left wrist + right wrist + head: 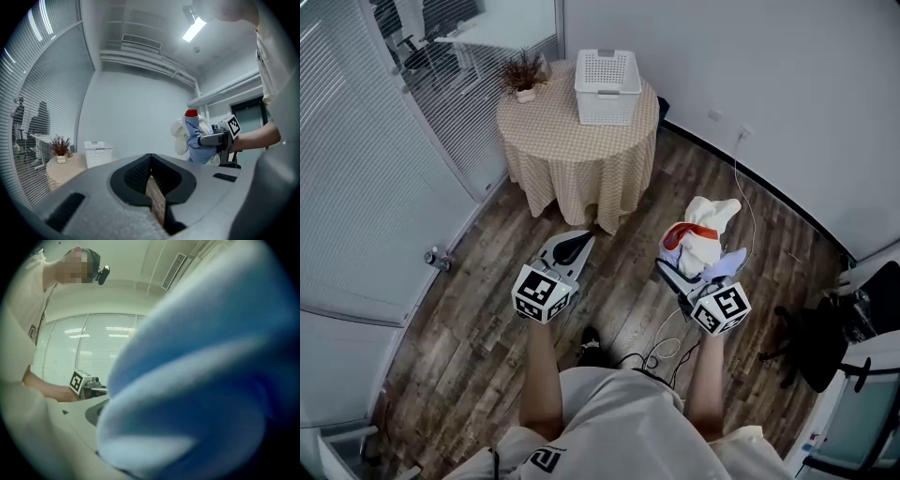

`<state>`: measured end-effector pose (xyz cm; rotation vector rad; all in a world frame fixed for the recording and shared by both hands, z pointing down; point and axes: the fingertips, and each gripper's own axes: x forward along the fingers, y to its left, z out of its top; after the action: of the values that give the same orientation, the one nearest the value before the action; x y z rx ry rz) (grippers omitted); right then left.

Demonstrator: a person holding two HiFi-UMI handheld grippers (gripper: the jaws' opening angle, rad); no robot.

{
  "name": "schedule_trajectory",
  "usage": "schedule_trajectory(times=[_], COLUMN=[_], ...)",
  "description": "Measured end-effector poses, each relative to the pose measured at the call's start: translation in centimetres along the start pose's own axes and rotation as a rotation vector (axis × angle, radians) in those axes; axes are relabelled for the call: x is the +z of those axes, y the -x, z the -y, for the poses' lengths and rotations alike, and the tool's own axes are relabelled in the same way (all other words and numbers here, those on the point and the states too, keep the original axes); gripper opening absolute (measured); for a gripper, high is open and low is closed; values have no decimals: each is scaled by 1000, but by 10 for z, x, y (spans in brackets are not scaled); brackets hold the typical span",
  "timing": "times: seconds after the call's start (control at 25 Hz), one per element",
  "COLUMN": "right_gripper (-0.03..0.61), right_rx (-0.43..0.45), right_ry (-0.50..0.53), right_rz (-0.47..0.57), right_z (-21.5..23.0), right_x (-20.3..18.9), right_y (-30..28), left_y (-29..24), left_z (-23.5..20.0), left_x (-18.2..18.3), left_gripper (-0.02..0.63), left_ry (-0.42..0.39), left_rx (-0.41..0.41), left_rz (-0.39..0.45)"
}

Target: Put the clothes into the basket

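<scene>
Seen from above, a dark wooden plank floor (478,319) fills most of the head view. At 12 o'clock from the person stands a round table (572,150) draped in a beige checked cloth that hangs to the floor. A white slatted basket (607,86) sits on the tabletop toward its 2 o'clock edge, against the white wall, and nothing shows over its rim from here.

The clothes (703,239) are a bundle of white, red and pale blue fabric, held in the air at about 1 o'clock from the person, well apart from the basket. The right gripper (680,279) is clenched on this bundle (its own view is almost filled by blurred blue cloth pressed close to the lens), and the fabric bulges out above the jaws.

The left gripper (577,246) is at about 11 o'clock, level with the right one. Its jaws are pressed together with nothing between them.

A small dried plant (523,75) in a pale pot stands at the table's 10 o'clock edge.
</scene>
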<state>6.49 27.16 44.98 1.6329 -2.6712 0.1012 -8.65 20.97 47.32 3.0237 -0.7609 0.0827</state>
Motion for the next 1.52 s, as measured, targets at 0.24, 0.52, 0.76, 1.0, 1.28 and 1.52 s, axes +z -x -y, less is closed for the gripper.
schedule_trajectory(times=[0.24,0.52,0.76,1.0,1.28,1.52], right_gripper=[422,422,422,422,422,422], right_rx=[-15,-20,-8,30,60,81], right_ry=[19,1,2,12,8,25], right_rz=[-21,-1,9,21,30,25], right_z=[8,18,20,26,40,60], right_x=[-5,0,-6,-1,0,4], right_y=[-22,-39,-49,-86,-115,-148], left_y=[-12,-17,-15,-26,-40,-54], left_z=[-26,-34,-32,-60,-76,-104], left_x=[-3,-2,4,13,15,16], left_gripper=[11,11,11,11,11,11], left_ry=[-25,-56,-58,-47,-71,-89], left_rx=[-15,-26,-7,25,39,65], left_rz=[-23,-54,-35,-19,-50,-72])
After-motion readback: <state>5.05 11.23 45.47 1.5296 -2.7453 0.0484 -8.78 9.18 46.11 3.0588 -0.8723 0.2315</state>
